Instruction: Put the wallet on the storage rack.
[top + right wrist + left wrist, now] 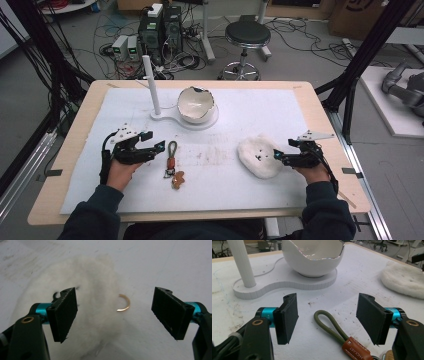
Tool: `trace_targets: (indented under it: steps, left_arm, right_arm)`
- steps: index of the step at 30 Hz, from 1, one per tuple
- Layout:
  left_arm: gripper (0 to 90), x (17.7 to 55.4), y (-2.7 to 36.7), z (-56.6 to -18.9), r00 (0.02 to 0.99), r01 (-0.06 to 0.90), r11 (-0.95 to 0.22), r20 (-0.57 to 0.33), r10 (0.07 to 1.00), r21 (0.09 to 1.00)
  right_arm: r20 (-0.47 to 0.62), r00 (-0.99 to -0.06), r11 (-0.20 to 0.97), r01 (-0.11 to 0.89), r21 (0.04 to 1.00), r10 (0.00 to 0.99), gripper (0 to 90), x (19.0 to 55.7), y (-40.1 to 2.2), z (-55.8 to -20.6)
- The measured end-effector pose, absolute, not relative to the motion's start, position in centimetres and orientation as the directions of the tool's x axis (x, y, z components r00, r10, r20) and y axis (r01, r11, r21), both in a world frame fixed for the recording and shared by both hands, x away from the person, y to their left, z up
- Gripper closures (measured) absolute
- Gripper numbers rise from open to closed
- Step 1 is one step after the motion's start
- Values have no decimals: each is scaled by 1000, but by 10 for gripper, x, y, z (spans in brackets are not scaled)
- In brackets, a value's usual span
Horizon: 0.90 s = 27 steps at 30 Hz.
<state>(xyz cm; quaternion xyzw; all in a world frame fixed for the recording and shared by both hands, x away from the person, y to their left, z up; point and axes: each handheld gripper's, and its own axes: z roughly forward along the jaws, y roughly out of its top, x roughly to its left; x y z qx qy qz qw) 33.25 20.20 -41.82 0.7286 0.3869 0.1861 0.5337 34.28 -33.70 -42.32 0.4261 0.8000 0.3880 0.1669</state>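
Both grippers are held with jaws apart, nothing gripped. Between the left gripper's (327, 317) jaws the olive cord loop with a brown leather tag (332, 326) is seen lying untouched on the white mat (362, 270); the right gripper (113, 311) is aimed at a white fluffy pad (82, 297) and a thin gold ring (124, 303).

Desk (320, 107): pale wood at the edges, matt.
Desk cover (260, 112): white sheet, matt, slightly rough, with dark smudges.
Bowl (313, 255): white, glossy ceramic look, with a thin shiny jagged rim.
Stand (287, 283): white, matt plastic look, fine ridges on its side wall.
Pad (258, 156): white, fluffy, fleece-like cloth.
Loop (328, 323): olive woven cord, matt.
Tag (357, 350): brown, smooth, leather look.
Ring (124, 303): thin, shiny, gold-coloured metal.
Hand-held gripper pads (288, 317): black, matt.
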Motion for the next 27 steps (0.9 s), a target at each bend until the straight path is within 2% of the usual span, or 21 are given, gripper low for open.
trace_targets:
  steps: [4, 6, 8, 10, 11, 22, 27]
  left_arm:
    - [333, 331, 201, -416, 634, 354, -131, -134, 761, 926]
    - [332, 330, 199, -416, 638, 348, -133, -131, 759, 928]
    - [326, 331, 197, -415, 646, 342, -129, -133, 752, 931]
    - [318, 332, 194, -414, 657, 343, -121, -146, 739, 932]
    - [311, 333, 192, -413, 663, 344, -122, -149, 734, 931]
    - [279, 340, 151, -404, 758, 318, -148, -157, 633, 936]
    - [275, 341, 131, -403, 804, 307, -177, -156, 573, 935]
  right_arm:
    - [113, -638, 411, 610, 677, 762, 296, 347, -329, -436]
    - [154, -641, 406, 634, 658, 752, 369, 348, -328, -442]
    - [187, -659, 402, 632, 662, 728, 506, 349, -331, -441]
    - [184, -666, 396, 618, 679, 723, 708, 347, -332, -438]
    - [171, -674, 399, 600, 693, 718, 758, 345, -331, -435]
    - [21, -804, 405, 322, 856, 594, 789, 331, -298, -404]
    - [0, -837, 404, 263, 876, 547, 788, 327, -283, -398]
